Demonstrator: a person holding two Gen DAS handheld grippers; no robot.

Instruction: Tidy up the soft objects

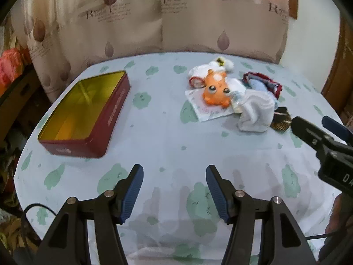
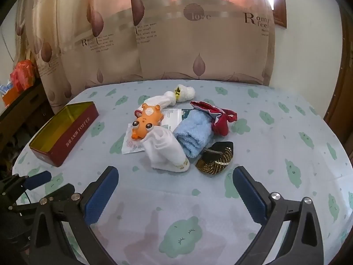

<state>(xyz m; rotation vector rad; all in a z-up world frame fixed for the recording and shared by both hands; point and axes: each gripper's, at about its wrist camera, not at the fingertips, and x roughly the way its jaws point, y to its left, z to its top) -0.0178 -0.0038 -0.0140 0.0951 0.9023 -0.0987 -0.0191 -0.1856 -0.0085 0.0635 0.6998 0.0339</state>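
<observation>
A pile of soft things lies mid-table: an orange toy animal [image 2: 146, 124] [image 1: 215, 92], a white sock [image 2: 164, 152] [image 1: 256, 112], a folded light-blue cloth [image 2: 194, 135], a red cloth [image 2: 218, 117] [image 1: 262, 80], a black-and-gold pouch [image 2: 216, 158] [image 1: 281, 121] and a fluffy white item [image 2: 184, 92] at the back. An open, empty red tin [image 1: 83, 114] [image 2: 64, 132] stands to the left. My left gripper [image 1: 174, 190] is open, empty, near the table's front. My right gripper [image 2: 174, 193] is open, empty, just short of the white sock; it also shows in the left wrist view [image 1: 313, 128].
The table carries a light-blue cloth with green cloud prints [image 2: 275, 154]. A paper packet [image 2: 132, 146] lies under the toy. A beige leaf-print curtain [image 2: 176, 44] hangs behind the table. Clutter and red bags [image 2: 22, 75] stand at the far left.
</observation>
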